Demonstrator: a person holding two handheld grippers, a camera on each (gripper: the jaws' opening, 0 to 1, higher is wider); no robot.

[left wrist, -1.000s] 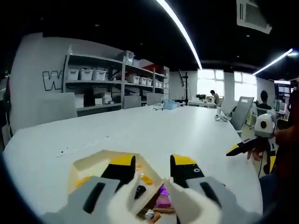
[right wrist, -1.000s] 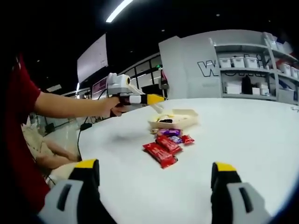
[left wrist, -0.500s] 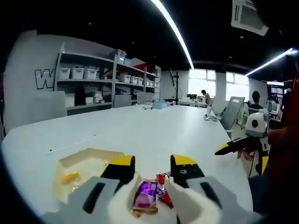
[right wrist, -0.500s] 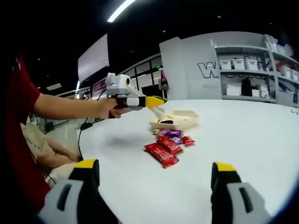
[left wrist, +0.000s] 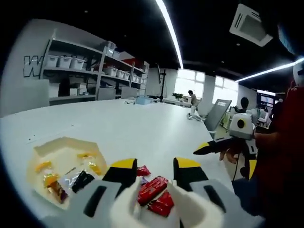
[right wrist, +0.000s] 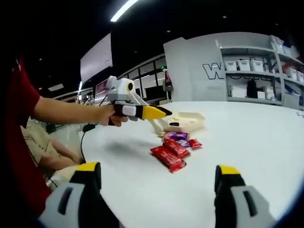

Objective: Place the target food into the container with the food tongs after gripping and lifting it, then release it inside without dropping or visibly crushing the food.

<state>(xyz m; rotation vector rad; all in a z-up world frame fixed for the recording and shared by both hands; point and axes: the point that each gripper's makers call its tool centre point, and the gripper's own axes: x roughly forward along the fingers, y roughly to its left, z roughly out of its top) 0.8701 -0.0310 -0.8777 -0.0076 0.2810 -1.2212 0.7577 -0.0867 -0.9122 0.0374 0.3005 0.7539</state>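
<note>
— Near the table's left edge, what sits there?
— A cream hexagonal paper container [left wrist: 57, 164] on the white table [left wrist: 142, 128], with yellow and dark wrapped sweets [left wrist: 71, 179] inside it.

— And the target food?
— Red foil-wrapped snack bars [left wrist: 153, 190] lie on the table just beside the container, along with a small purple-wrapped sweet [right wrist: 178, 136].

— The left gripper [left wrist: 151, 172]?
— It hovers above the red bars, holding cream food tongs [right wrist: 156, 126]; jaws parted, nothing gripped.

— The right gripper [right wrist: 156, 178]?
— Jaws wide apart, empty, well back from the bars.
</note>
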